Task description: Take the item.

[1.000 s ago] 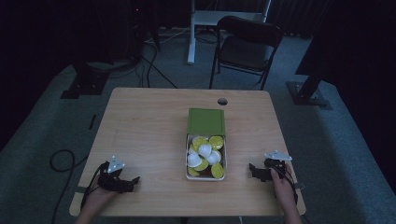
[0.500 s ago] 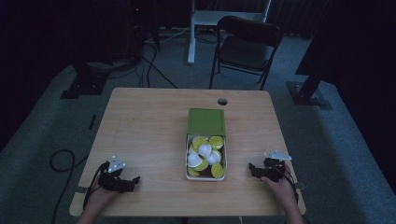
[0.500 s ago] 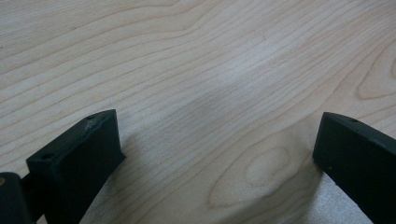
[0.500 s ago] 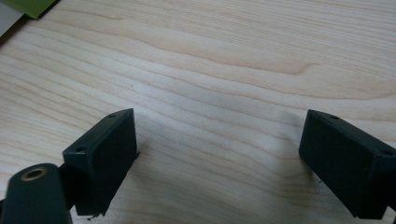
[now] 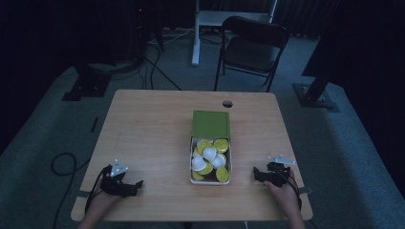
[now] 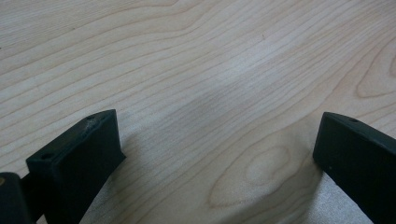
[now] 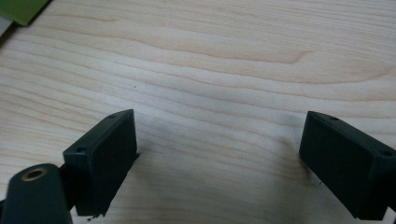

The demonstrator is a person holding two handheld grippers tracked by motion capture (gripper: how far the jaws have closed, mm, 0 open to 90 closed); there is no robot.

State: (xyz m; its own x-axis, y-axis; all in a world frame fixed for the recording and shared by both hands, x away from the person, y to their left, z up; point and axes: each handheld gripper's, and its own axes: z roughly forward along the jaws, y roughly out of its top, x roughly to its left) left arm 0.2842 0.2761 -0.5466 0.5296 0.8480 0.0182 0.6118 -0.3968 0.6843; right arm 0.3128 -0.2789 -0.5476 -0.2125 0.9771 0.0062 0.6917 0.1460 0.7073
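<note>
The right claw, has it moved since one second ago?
No. The right claw rests at the same spot right of the box, near the table edge.

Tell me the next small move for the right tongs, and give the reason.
Probably slide the right tongs toward the open box of yellow-green and white capsules. Both tongs rest low at the near edge of the table, jaws wide apart with bare wood between them, and the left tongs sit farther from the box. The box lies just beside the right pair, its green lid folded back.
</note>
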